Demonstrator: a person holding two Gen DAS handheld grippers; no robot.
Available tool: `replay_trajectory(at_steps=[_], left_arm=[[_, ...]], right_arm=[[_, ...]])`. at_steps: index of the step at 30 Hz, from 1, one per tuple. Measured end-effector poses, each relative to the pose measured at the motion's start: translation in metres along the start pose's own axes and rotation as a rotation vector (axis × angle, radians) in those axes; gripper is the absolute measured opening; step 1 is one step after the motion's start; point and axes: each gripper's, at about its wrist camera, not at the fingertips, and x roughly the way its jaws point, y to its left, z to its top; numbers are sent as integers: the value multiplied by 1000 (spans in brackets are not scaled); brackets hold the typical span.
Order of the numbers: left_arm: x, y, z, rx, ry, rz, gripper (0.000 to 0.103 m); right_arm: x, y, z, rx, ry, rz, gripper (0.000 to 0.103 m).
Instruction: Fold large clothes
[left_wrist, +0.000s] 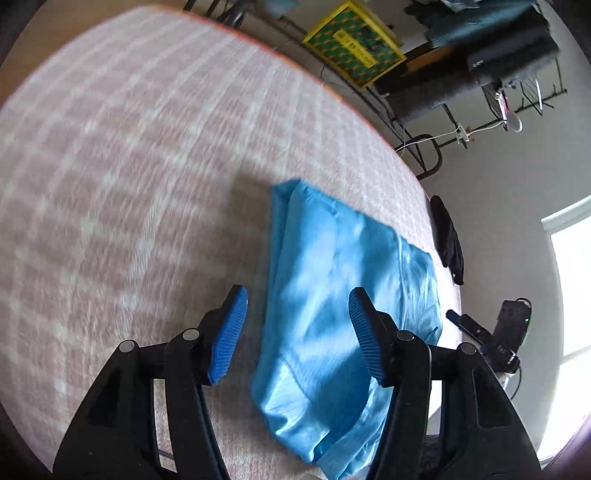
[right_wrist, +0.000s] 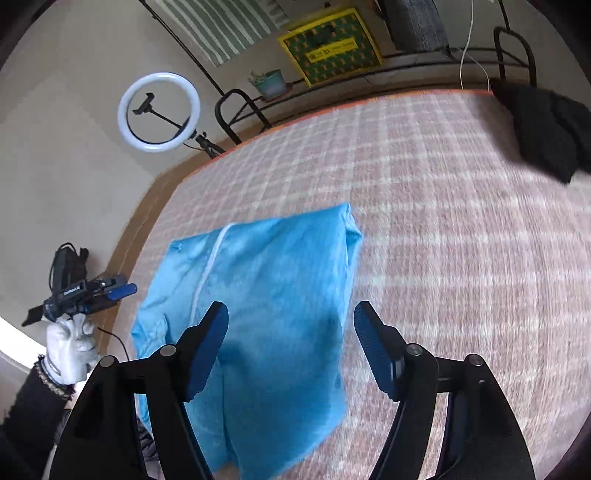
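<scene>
We held both grippers with jaws apart and empty: the left gripper (left_wrist: 297, 334) and the right gripper (right_wrist: 291, 345) hovered over the blue garment (right_wrist: 266, 295), which lay below and ahead of the fingers on the checked bed cover (right_wrist: 461, 258). We judged it already folded into a compact rectangle, with perhaps another fold or tidying left.

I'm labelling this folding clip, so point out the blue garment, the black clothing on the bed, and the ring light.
blue garment (right_wrist: 266, 295), right wrist view, on its flat folded middle.
black clothing (right_wrist: 546, 129), right wrist view, on the middle of the dark heap.
ring light (right_wrist: 125, 96), right wrist view, on the ring's white left rim.
</scene>
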Motion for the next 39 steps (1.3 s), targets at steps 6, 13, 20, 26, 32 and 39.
replay_trajectory(at_steps=[6, 13, 20, 26, 32, 39], left_arm=[[26, 6, -7, -34, 64, -10, 59], [50, -2, -4, -10, 88, -22, 59], [49, 9, 2, -77, 105, -126, 57], [60, 1, 6, -74, 113, -130, 36], [72, -30, 5, 13, 87, -6, 14], [59, -70, -7, 172, 14, 98, 6]], right_arm=[[22, -25, 2, 104, 73, 35, 71], [46, -30, -4, 85, 113, 58, 71], [47, -49, -13, 174, 118, 246, 59], [62, -45, -16, 193, 135, 319, 52], [69, -38, -19, 188, 171, 295, 22], [54, 4, -8, 18, 145, 139, 8]])
